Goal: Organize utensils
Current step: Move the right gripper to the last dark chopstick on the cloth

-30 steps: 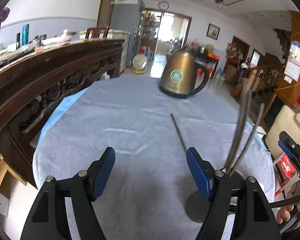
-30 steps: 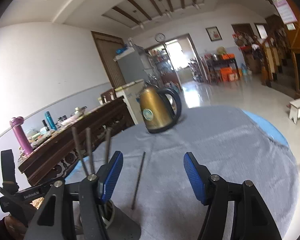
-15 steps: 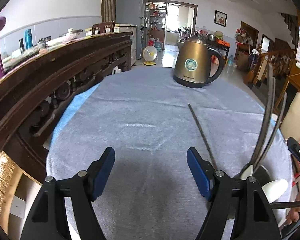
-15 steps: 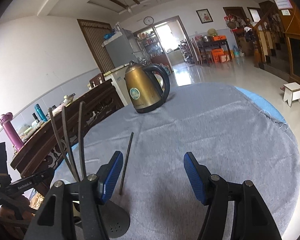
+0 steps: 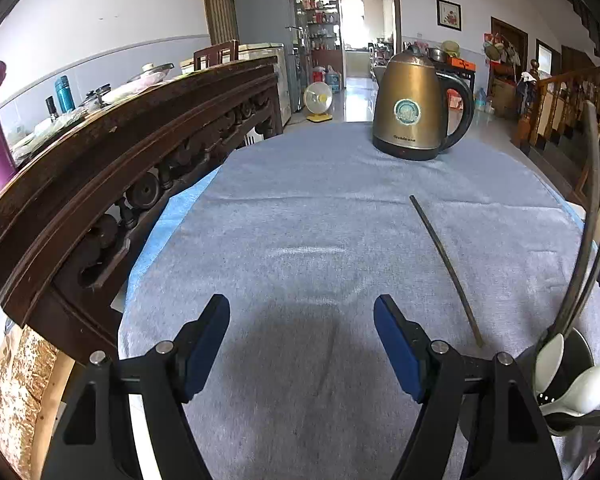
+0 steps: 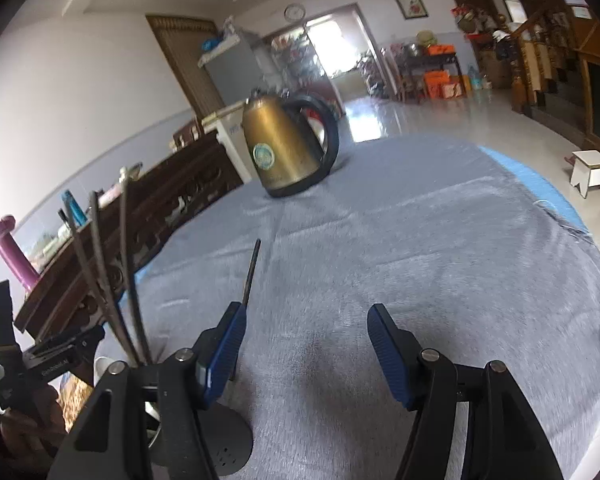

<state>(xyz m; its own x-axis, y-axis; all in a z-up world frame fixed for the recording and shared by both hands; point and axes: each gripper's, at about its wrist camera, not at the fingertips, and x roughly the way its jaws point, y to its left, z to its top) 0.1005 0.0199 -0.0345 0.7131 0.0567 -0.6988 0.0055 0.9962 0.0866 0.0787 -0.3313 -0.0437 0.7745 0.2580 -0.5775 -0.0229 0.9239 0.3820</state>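
1. The left gripper [image 5: 302, 344] hangs over the grey cloth [image 5: 300, 216] with its jaws apart and nothing between them.
2. A single dark chopstick [image 5: 446, 268] lies flat on the cloth, ahead and to the right of that claw, clear of it.
3. The right gripper [image 6: 304, 344] is also spread and empty; the chopstick's near end passes behind its left finger.
4. A black holder [image 5: 576, 364] with chopsticks and white spoons [image 5: 580, 390] stands between the two claws.
5. A gold kettle [image 5: 414, 110] stands at the far side.
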